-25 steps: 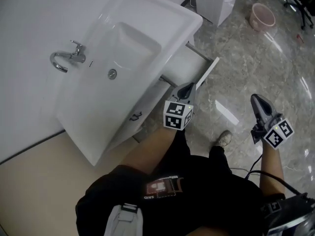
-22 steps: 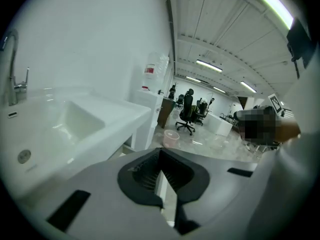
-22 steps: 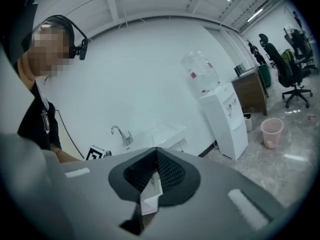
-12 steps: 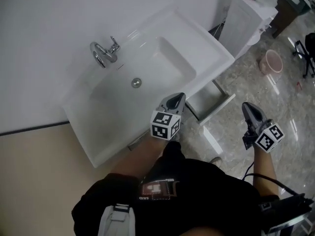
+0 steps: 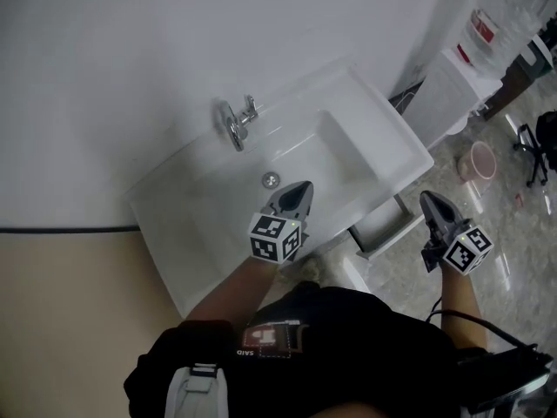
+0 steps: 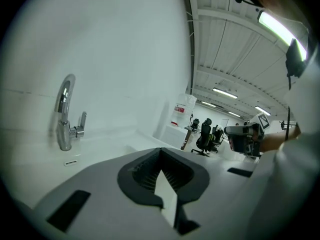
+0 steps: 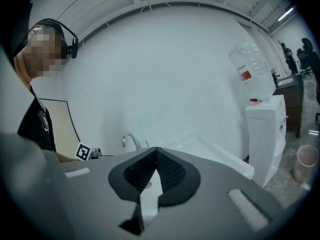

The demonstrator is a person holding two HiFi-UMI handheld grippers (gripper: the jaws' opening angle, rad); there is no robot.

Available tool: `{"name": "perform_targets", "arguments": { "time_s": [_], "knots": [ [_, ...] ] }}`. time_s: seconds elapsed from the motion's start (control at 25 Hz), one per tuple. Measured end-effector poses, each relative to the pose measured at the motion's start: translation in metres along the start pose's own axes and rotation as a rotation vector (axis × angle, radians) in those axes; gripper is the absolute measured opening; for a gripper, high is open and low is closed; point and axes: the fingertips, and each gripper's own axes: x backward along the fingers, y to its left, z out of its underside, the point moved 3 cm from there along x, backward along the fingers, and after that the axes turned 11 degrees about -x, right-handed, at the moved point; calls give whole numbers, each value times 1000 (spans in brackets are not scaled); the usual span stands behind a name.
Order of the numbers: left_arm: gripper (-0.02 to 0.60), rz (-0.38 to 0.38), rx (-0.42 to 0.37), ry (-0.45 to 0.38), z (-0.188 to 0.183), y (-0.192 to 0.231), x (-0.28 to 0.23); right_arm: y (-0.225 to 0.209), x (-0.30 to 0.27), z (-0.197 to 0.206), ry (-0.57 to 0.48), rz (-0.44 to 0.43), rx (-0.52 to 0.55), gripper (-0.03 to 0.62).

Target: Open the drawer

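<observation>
- Since the earlier frame both tools stand higher: the left tool (image 5: 296, 195) is now over the sink (image 5: 396, 138), the right tool (image 5: 435, 205) beside it.
- Both tools are closed and empty, apparently withdrawn.
- The drawer (image 5: 381, 225) stands pulled out beneath the sink's right end.

Sink (image 5: 178, 203) against the wall. On its back ledge, faucet (image 5: 235, 122) at eleven o'clock from the drain (image 5: 271, 179). Over the basin, left gripper (image 5: 301, 190) at four o'clock from that drain. Under the sink's rim, at four o'clock, drawer (image 5: 381, 223) pulled out over the floor. Right gripper (image 5: 428, 199) just beside it at three o'clock. Water dispenser (image 5: 452, 85) at two o'clock from the sink; bucket (image 5: 477, 162) on the floor at five o'clock from the dispenser.
</observation>
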Motion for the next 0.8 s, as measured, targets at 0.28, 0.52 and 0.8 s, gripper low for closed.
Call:
{"name": "perform_targets", "arguments": {
  "time_s": [0.28,0.52,0.8],
  "knots": [
    [0,-48,26,-49,-24,50,50,37,-48,-32,15,-46,49,2],
    [0,-151,30,-73,-37,61,92,53,-70,-43,79,-121,118,2],
    [0,-338,59,-128,-55,42,139,56,-75,-52,143,-261,189,2]
  ]
}}
